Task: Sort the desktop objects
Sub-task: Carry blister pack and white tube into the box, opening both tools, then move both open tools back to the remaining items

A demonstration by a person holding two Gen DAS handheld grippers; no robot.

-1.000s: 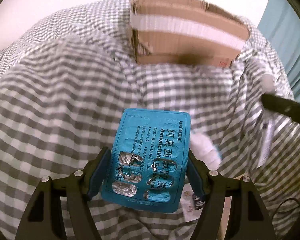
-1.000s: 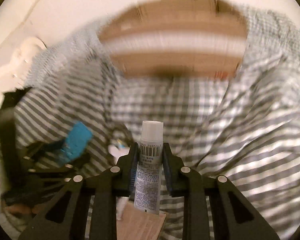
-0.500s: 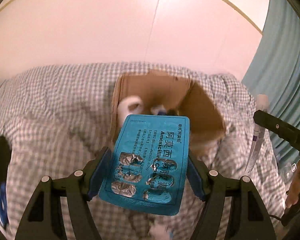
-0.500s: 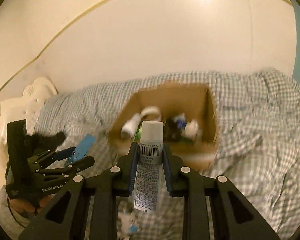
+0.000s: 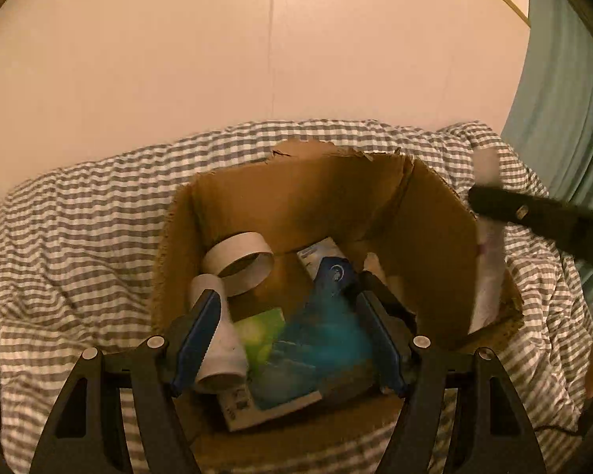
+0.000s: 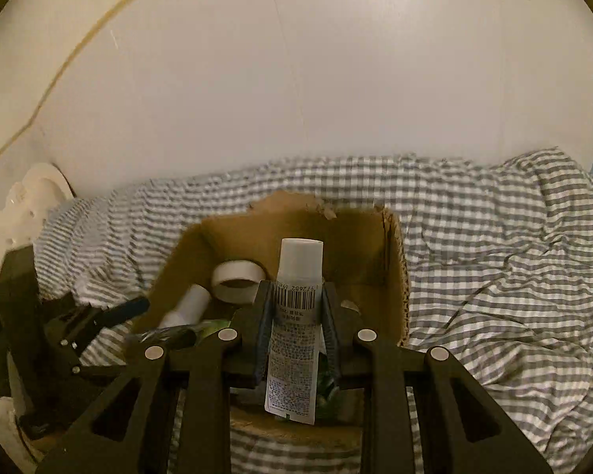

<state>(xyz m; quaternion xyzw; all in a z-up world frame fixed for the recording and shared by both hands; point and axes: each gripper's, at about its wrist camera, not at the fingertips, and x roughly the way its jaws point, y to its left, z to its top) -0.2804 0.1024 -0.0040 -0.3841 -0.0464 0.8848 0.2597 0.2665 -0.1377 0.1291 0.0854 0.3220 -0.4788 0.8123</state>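
Here, the scene in lines:

Left gripper: its blue-padded fingers are spread wide over the cardboard box and grasp nothing.

Blister pack: the blue pill sheet is blurred between the spread fingers, apart from both pads; it is inside the box opening, over the other things. Whether it rests on them I cannot tell.

Right gripper: clenched on the white tube, which stands upright, cap up and far, its flat end pointing near.

White tube, place: above the near right part of the box; in the left view it shows blurred at the right wall.

Box contents: a tape roll at the far left, a white bottle lying at the near left, a green packet in the middle, a blue and white pouch farther back.

Box, place: open at the top, it sits on the grey checked bedding, near the pale wall.
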